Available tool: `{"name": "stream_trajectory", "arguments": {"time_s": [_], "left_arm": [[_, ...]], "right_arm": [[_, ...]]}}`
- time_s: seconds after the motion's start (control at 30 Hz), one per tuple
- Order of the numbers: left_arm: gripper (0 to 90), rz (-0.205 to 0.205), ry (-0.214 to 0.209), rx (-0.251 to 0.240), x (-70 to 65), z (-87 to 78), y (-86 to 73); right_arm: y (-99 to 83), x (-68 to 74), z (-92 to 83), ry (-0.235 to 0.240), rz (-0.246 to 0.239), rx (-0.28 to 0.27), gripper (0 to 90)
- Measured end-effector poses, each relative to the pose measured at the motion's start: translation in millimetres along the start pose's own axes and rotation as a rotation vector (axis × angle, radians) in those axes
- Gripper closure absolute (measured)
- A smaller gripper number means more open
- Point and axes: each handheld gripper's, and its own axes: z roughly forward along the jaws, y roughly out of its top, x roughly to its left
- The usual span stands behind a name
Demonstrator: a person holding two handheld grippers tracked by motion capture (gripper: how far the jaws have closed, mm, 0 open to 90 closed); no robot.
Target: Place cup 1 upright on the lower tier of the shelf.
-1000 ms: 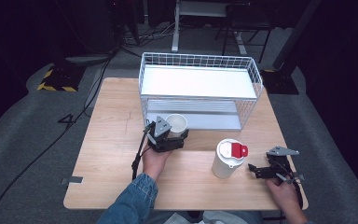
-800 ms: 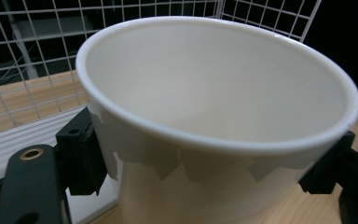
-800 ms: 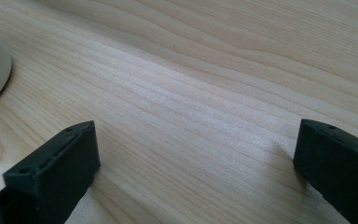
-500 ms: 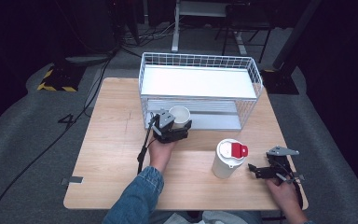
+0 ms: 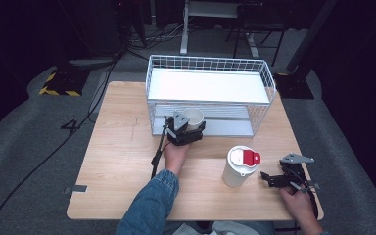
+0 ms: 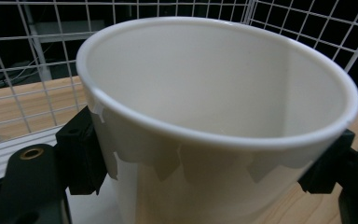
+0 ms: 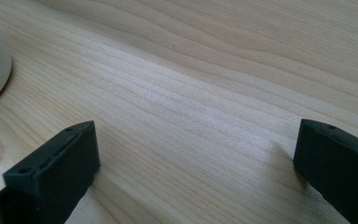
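While its jaws clamp both sides of the white cup (image 6: 214,116), the left gripper (image 5: 185,131) holds it at the wire basket (image 5: 210,68), seemingly at its lower shelf. Right gripper (image 5: 286,177) rests wide open and empty beside the lidded tumbler (image 5: 240,166).

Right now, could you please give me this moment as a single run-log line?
left gripper: shut on white cup, at wire rack lower shelf | right gripper: open, empty, on table | lidded cup: upright, untouched
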Motion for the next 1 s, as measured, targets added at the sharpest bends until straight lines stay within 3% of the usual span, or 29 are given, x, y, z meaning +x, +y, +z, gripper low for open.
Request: {"name": "stream_trajectory", "arguments": {"time_s": [0.4, 0.73, 1.0], "left_arm": [[20.3, 0.008, 0.045, -0.043, -4.8, 22.5, -3.0], [20.2, 0.023, 0.069, -0.009, -1.6, 42.5, -3.2], [20.2, 0.006, 0.088, 0.013, 2.4, 49.5, -7.3]], "right_arm": [[0.0, 0.0, 0.0, 0.0, 0.0, 0.0, 0.4], [0.0, 0.0, 0.0, 0.0, 0.0, 0.0, 0.4], [0.6, 0.4, 0.6, 0.003, -0.003, 0.0, 0.3]]}}
